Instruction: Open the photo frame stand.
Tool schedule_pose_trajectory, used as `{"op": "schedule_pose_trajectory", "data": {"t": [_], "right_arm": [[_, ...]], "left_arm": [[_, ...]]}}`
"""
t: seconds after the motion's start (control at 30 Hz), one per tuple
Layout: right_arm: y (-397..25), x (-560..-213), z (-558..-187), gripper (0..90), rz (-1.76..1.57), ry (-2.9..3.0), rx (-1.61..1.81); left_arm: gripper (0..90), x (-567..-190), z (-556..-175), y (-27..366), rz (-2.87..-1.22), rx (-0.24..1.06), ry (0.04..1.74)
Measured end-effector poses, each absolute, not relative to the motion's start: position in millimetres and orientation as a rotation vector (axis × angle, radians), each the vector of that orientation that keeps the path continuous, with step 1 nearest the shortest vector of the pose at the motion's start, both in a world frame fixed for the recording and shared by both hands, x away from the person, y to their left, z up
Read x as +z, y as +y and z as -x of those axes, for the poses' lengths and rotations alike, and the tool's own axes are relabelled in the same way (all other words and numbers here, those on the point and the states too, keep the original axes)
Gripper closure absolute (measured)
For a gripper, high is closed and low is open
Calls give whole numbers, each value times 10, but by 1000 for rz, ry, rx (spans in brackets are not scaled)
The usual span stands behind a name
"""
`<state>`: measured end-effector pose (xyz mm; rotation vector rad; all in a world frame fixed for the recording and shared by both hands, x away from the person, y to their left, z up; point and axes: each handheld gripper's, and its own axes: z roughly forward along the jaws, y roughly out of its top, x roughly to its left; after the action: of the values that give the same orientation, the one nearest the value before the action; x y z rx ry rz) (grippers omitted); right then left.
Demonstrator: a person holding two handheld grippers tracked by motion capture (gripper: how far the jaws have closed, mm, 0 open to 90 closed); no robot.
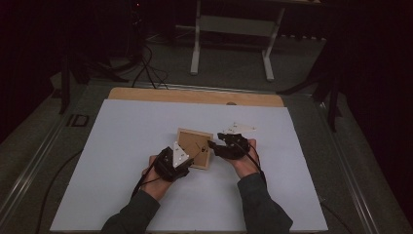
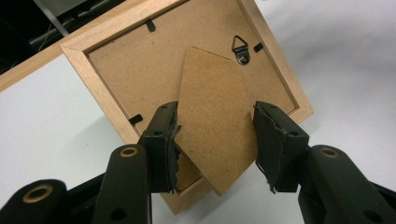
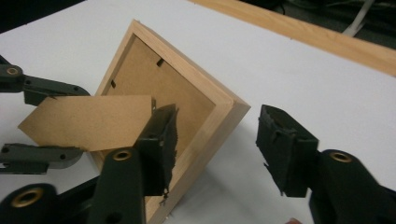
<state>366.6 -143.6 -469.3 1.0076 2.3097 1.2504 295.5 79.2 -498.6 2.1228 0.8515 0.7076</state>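
Observation:
A small wooden picture frame [image 1: 195, 146] lies face down on the white table top [image 1: 126, 146], with its brown backing board up. Its cardboard stand flap [image 2: 215, 126] is raised off the back, and my left gripper [image 2: 215, 108] is shut across the flap's width. The right gripper view shows that flap [image 3: 88, 121] between the left gripper's jaws [image 3: 83, 121]. My right gripper [image 3: 217, 111] is open and straddles the frame's near corner [image 3: 233, 109], one jaw over the backing and the other off the frame's side. In the high view the left gripper [image 1: 191, 157] and right gripper [image 1: 214, 144] meet at the frame.
A pale three-cornered shape [image 1: 242, 127] lies just beyond the right gripper. A wooden strip [image 1: 195, 96] runs along the table's far edge. Past it, a white stand's legs [image 1: 267, 63] and cables [image 1: 146, 68] sit on the dark floor. A hanging hook [image 2: 241, 46] sits on the frame's back.

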Motion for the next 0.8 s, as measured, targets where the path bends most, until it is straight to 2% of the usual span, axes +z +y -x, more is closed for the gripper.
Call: {"op": "schedule_pose_trajectory", "data": {"t": [0.5,0.63,0.8], "right_arm": [[-1365,-4776,-3805,349,-1095,2393,1328],[-1356,-4792,-3841,342,-1105,2416,1325],[-1333,-4811,-3860,361,-1118,2437,1369]], "left_arm": [[524,-5009,-2889,773,-2142,776,809],[525,-5025,-2855,761,-2156,817,777],[524,-5035,-2864,775,-2156,808,782]]}}
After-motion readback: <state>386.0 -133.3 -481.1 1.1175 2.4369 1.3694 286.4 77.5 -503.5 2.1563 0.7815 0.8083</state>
